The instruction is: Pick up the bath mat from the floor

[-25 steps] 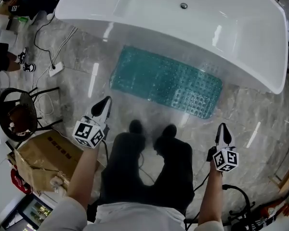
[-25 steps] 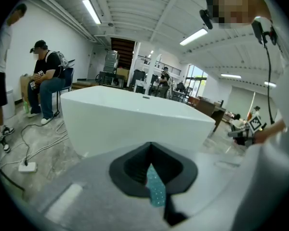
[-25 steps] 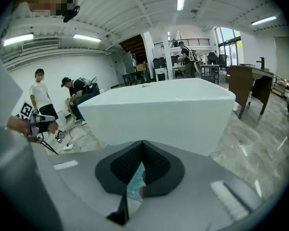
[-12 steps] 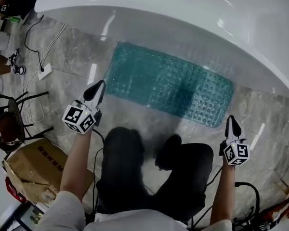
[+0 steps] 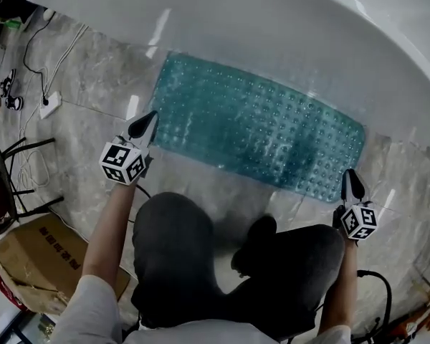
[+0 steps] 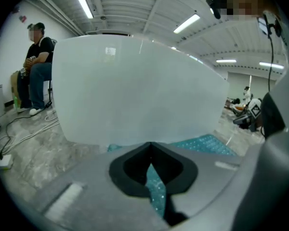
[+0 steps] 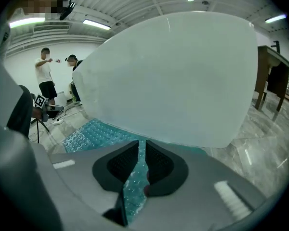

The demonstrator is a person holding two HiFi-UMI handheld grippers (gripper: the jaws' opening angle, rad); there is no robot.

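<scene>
My left gripper (image 5: 148, 118) has its jaws drawn together to a point. Its own view shows the tips meeting with only a sliver of teal showing behind them, so it holds nothing. My right gripper (image 5: 352, 175) is all but closed too. A thin slit runs between its pads, and what shows through the slit is the mat lying beyond, not anything pinched.

The left tip sits just beside the bath mat (image 5: 258, 127), at its left end. The right tip is at the mat's near right corner. From the head view I cannot tell whether either tip touches it, though both gripper views look low along its bumpy surface.

The mat lies flat and spread out on the marble floor (image 5: 93, 92). Its far long edge runs along the foot of the white bathtub (image 5: 287, 27), and I am crouched at its near long edge.

I judge the pickup has not yet started. The approach looks about done, one gripper at each end of the mat, but no edge is lifted. What remains is to part both sets of jaws, work them around the mat's ends, close on it and raise it.
</scene>
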